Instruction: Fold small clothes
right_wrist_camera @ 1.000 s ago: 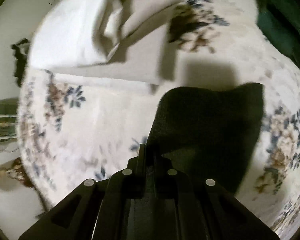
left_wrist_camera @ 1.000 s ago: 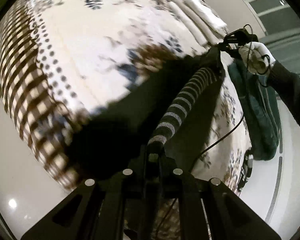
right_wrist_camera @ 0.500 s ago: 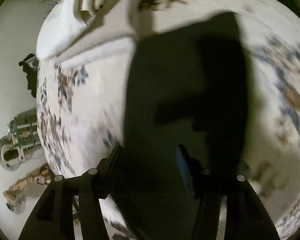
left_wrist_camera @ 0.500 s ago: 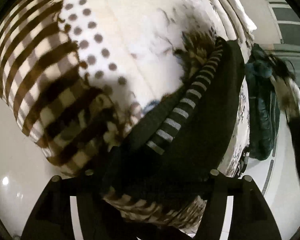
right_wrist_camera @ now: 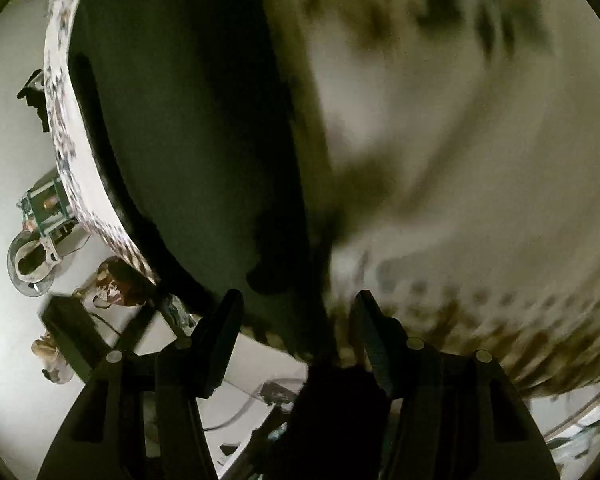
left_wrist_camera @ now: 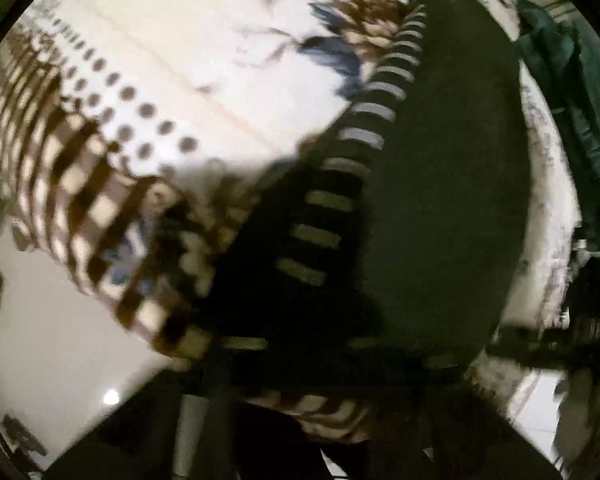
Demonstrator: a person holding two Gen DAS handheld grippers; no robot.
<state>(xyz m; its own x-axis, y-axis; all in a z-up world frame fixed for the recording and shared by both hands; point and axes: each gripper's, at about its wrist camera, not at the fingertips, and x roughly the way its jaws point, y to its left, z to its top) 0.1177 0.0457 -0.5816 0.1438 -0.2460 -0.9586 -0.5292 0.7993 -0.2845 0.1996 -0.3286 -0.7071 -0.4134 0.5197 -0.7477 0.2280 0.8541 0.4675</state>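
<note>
A small black garment (left_wrist_camera: 440, 200) with a black-and-white striped band (left_wrist_camera: 340, 184) lies flat on the floral bedspread (left_wrist_camera: 204, 40), near the bed's edge. My left gripper (left_wrist_camera: 320, 376) is low over its near edge, jaws spread wide; the view is blurred. In the right wrist view the same black garment (right_wrist_camera: 188, 120) lies on the bed at left. My right gripper (right_wrist_camera: 296, 320) is open, its fingers (right_wrist_camera: 224, 328) over the garment's near edge with nothing between them.
The bedspread's checked and dotted border (left_wrist_camera: 92, 184) hangs over the bed edge. A dark green jacket (left_wrist_camera: 580, 120) lies at the far right. Light floor (right_wrist_camera: 4, 120) with a fan (right_wrist_camera: 32, 256), bags and cables is beside the bed.
Both grippers let go of the black garment and opened. It now lies flat on the bed. Both grippers have dropped back toward the bed's near edge.
</note>
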